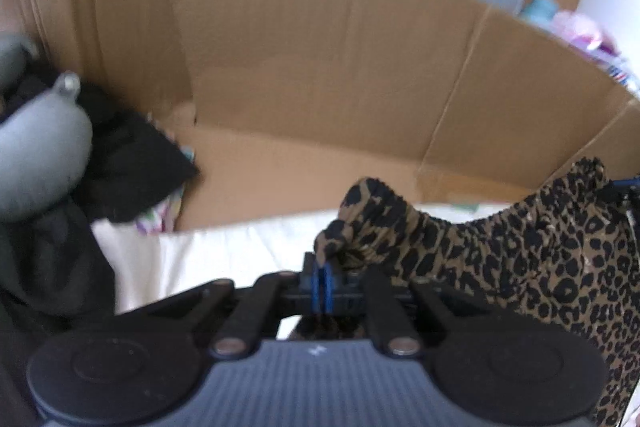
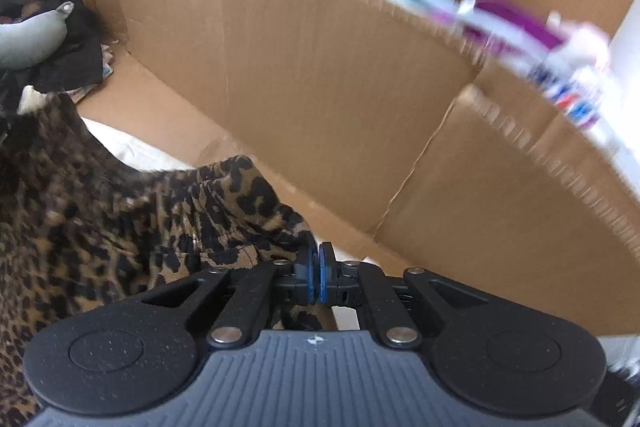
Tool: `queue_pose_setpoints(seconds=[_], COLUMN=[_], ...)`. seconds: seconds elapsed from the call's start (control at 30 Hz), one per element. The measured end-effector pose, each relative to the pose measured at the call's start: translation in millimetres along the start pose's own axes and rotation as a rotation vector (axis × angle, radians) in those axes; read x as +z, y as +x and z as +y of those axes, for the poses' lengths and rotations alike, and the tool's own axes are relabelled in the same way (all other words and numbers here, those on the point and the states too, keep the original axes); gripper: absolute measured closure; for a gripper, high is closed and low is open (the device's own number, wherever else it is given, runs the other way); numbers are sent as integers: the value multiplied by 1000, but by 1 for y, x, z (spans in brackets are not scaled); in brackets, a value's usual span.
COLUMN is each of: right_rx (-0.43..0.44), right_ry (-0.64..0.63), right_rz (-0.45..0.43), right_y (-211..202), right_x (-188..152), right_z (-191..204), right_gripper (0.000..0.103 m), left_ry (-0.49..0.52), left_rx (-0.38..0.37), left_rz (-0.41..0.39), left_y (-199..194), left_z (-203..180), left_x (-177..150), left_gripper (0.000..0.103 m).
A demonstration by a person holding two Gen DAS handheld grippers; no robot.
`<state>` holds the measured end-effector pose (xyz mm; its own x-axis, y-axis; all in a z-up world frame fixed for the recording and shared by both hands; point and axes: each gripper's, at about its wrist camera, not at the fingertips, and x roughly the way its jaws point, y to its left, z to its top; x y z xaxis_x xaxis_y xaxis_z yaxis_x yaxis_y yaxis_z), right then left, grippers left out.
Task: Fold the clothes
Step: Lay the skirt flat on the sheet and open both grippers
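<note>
Leopard-print garment [image 1: 520,259] is held stretched above the white surface [image 1: 192,259] before the cardboard box [image 1: 320,67]; left gripper [image 1: 323,281] and right gripper [image 2: 315,277], jaws nearly closed, each pinch a gathered edge; no fold is seen made, so folding is judged barely begun.

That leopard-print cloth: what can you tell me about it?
The leopard-print cloth is soft tan fabric with black spots and a gathered, ribbed-looking edge. It hangs slack between the two grippers, sagging in the middle. The left gripper has one bunched corner at its pads; the right gripper has the other. White bedding and a cardboard box lie behind.
</note>
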<state>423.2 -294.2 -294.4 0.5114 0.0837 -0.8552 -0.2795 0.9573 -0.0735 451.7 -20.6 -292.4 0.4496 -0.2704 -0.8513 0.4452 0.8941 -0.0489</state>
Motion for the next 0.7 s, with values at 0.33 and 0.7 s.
queue_pose_setpoints(seconds=[0.33,0.7], right_rx=[57,143], right_ry=[26,56], right_rz=[9,17], right_y=[-14,-76], right_x=[-50,-115], right_z=[-35,-72], right_gripper=[67,67], left_ry=[4,-6], left_rx=[7,-84], left_rz=[38,39], left_y=[-10,-76], left_z=[3,-41], left_x=[-25,-66], left_gripper=[80,78])
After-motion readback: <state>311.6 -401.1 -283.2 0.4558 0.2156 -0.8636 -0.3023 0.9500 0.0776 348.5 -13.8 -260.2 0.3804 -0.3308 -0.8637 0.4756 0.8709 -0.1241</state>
